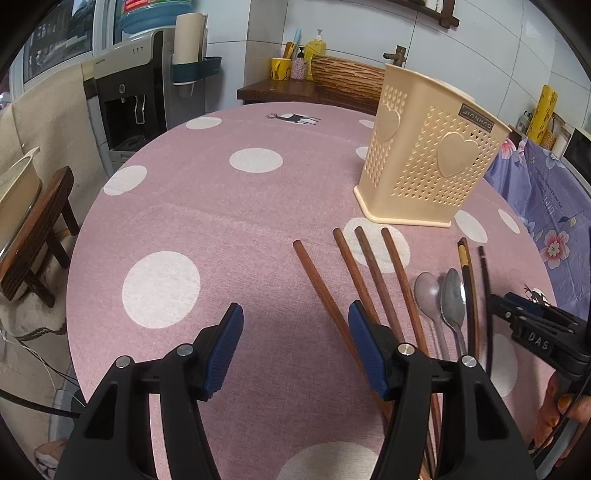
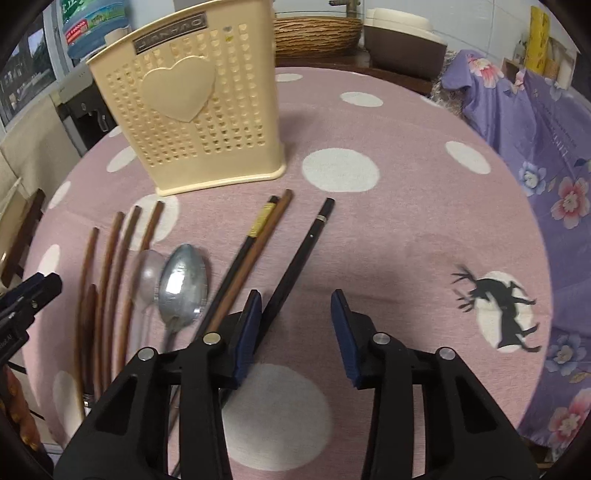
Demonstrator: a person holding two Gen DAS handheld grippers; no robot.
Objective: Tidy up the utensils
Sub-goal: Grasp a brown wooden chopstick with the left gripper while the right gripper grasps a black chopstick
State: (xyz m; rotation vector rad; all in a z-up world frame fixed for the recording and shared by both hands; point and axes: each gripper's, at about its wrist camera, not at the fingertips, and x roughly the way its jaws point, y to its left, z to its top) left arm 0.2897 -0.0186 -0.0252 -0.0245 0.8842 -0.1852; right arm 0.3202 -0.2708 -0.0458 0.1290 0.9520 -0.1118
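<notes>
A cream perforated utensil holder (image 1: 428, 162) (image 2: 192, 99) stands on the pink dotted tablecloth (image 1: 207, 221) (image 2: 406, 229). In front of it lie several brown chopsticks (image 1: 373, 273) (image 2: 110, 269), two metal spoons (image 1: 452, 299) (image 2: 183, 284), and dark chopsticks (image 1: 469, 295) (image 2: 299, 258). My left gripper (image 1: 295, 343) is open and empty, hovering just left of the brown chopsticks. My right gripper (image 2: 295, 332) is open and empty, its left finger over a black chopstick. The right gripper also shows at the right edge of the left wrist view (image 1: 532, 328).
A water dispenser (image 1: 129, 96) and a wooden stool (image 1: 37, 236) stand to the left of the table. A wooden counter with a woven basket (image 1: 347, 79) (image 2: 317, 33) is behind it. Purple floral cloth (image 2: 546, 177) covers furniture on the right.
</notes>
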